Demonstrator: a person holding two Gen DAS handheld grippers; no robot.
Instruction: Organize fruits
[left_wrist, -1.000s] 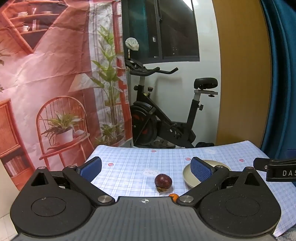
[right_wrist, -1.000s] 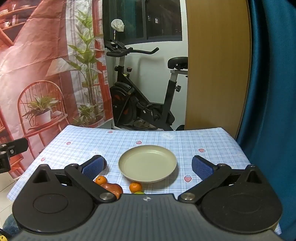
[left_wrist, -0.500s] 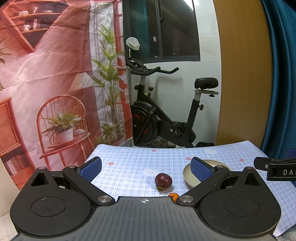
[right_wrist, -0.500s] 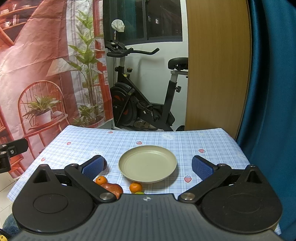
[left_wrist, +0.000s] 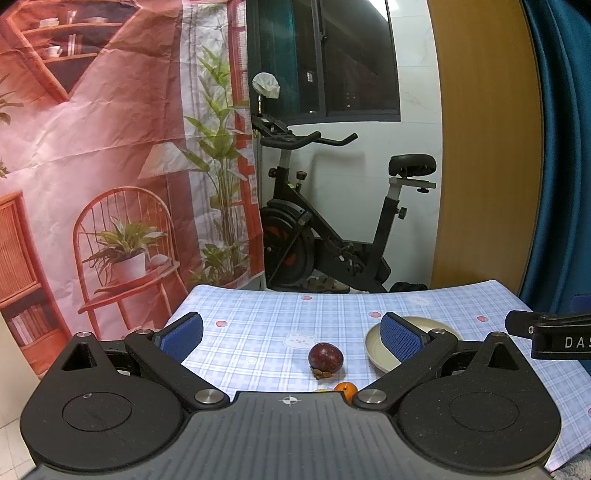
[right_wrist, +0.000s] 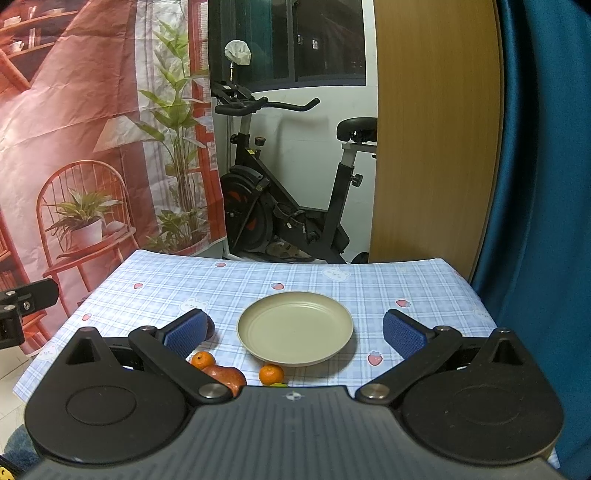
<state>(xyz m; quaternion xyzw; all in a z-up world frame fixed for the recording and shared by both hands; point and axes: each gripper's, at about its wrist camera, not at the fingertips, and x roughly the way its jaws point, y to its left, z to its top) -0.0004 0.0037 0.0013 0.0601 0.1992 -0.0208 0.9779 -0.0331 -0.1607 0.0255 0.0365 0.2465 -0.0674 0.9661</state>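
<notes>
A beige plate (right_wrist: 294, 328) sits empty on the blue checked tablecloth (right_wrist: 295, 280). In front of it lie two small oranges (right_wrist: 271, 373) (right_wrist: 202, 360) and a red apple (right_wrist: 225, 376), partly hidden by my right gripper (right_wrist: 293, 334), which is open above the table with nothing between its fingers. In the left wrist view a dark purple mangosteen (left_wrist: 325, 355) rests on the tablecloth (left_wrist: 280, 314), with an orange (left_wrist: 346, 388) just below it and the plate (left_wrist: 373, 347) to its right. My left gripper (left_wrist: 291, 336) is open and holds nothing.
An exercise bike (right_wrist: 291, 206) stands behind the table's far edge. A printed backdrop (right_wrist: 92, 129) hangs on the left, a wooden panel (right_wrist: 436, 129) and a blue curtain (right_wrist: 543, 184) on the right. The right gripper's body (left_wrist: 550, 338) shows at the left view's right edge.
</notes>
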